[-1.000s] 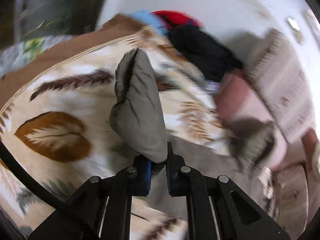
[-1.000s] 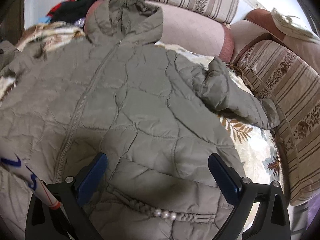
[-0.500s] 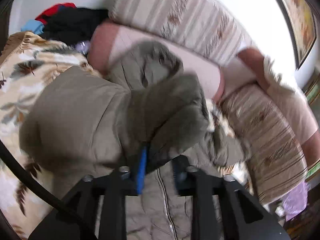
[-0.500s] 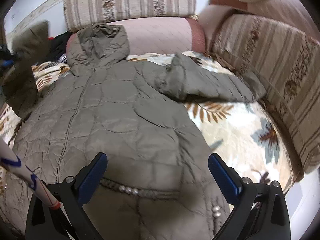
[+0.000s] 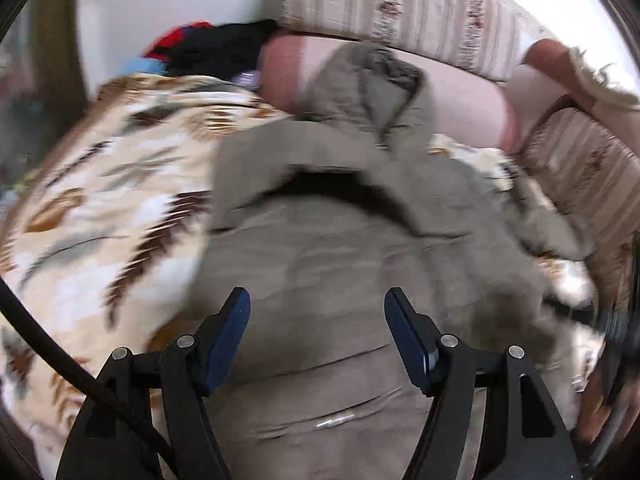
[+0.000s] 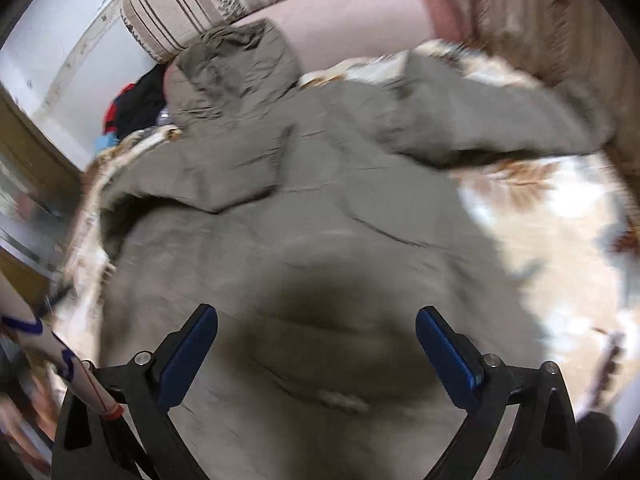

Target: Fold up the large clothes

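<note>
An olive-grey quilted hooded jacket [image 5: 340, 264] [image 6: 320, 248] lies spread on a leaf-patterned blanket [image 5: 100, 208]. Its hood [image 5: 368, 80] rests against the pink sofa seat. One sleeve [image 5: 280, 164] [image 6: 192, 176] now lies folded across the chest; the other sleeve [image 6: 500, 116] stretches out to the right over the blanket. My left gripper [image 5: 316, 312] hovers over the jacket body, its jaws opening, with no cloth between them. My right gripper [image 6: 316, 324] stands wide open above the lower front of the jacket, holding nothing.
Striped cushions [image 5: 400, 12] [image 6: 180, 12] line the sofa back and right side. A heap of black, red and blue clothes [image 5: 208, 52] [image 6: 132, 108] sits at the far left corner. A white rod with blue marks [image 6: 48, 344] crosses the right wrist view's lower left.
The left gripper carried the sleeve from the blanket across onto the jacket's chest, then let it go and opened. The right gripper stayed open and swung over the jacket.
</note>
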`<state>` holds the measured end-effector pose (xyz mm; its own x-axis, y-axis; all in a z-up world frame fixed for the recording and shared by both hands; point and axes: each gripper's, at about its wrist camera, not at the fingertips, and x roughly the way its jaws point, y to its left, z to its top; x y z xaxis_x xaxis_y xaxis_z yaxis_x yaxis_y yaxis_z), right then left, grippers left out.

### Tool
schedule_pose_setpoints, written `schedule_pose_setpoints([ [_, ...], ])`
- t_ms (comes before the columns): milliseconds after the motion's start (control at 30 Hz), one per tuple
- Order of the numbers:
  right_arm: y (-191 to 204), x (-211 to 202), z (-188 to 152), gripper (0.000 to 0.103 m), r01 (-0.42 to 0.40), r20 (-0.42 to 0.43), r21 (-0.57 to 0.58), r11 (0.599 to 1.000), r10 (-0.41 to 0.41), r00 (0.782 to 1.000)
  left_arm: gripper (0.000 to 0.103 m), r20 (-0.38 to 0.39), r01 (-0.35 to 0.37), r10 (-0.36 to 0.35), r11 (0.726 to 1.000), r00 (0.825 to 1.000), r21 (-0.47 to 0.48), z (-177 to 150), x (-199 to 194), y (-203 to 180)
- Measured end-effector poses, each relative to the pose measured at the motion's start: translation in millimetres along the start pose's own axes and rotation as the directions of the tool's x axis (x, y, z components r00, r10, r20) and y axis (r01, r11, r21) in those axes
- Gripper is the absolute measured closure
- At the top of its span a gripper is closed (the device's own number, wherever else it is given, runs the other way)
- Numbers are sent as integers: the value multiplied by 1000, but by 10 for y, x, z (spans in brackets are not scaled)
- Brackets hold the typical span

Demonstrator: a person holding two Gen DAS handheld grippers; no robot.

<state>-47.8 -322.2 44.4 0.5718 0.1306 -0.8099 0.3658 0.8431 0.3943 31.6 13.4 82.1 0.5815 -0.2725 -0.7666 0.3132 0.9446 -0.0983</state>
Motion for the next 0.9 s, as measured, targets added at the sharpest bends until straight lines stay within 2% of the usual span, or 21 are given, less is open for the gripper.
schedule_pose_setpoints([
  [67, 80, 235, 175, 3, -1, 6, 3, 1000, 1, 1000, 34, 4, -32, 32, 999, 999, -30, -137, -40, 137],
  [200, 195, 763, 619, 3, 84, 11, 17, 996, -84, 996, 34, -15, -21, 19, 994, 1000, -110, -342, -86, 389],
  [300, 235, 1101, 852, 3, 109, -32, 42, 993, -108, 994, 34, -18, -18, 16, 992, 1000, -126, -385, -73, 445],
  [333, 246, 1199, 907, 7, 123, -47, 56, 991, -120, 992, 34, -18, -19, 17, 992, 1000, -127, -400, -68, 458],
  [400, 278, 1326, 986, 33, 122, -81, 59, 991, -117, 990, 34, -18, -16, 13, 991, 1000, -132, -397, -46, 469],
  [433, 284, 1339, 1012, 56, 118, -95, 54, 992, -113, 989, 34, -18, -13, 11, 990, 1000, -137, -393, -32, 478],
  [467, 287, 1302, 1040, 69, 115, -88, 39, 993, -111, 990, 34, -21, -12, 9, 990, 1000, -141, -382, -11, 482],
  [500, 290, 1245, 1073, 78, 114, -73, 22, 993, -112, 991, 34, -23, -8, 5, 989, 1000, -146, -384, 2, 482],
  [667, 53, 1025, 1148, 82, 225, -17, 29, 974, -224, 974, 34, -43, 30, -36, 990, 998, -138, -396, 41, 361],
  [800, -166, 1147, 1070, 82, 228, -66, 75, 971, -223, 973, 34, -53, 44, -48, 996, 997, -84, -425, 3, 132],
  [900, -185, 1186, 1068, 78, 215, -68, 79, 973, -210, 975, 34, -60, 47, -50, 998, 997, -53, -448, -58, -22],
])
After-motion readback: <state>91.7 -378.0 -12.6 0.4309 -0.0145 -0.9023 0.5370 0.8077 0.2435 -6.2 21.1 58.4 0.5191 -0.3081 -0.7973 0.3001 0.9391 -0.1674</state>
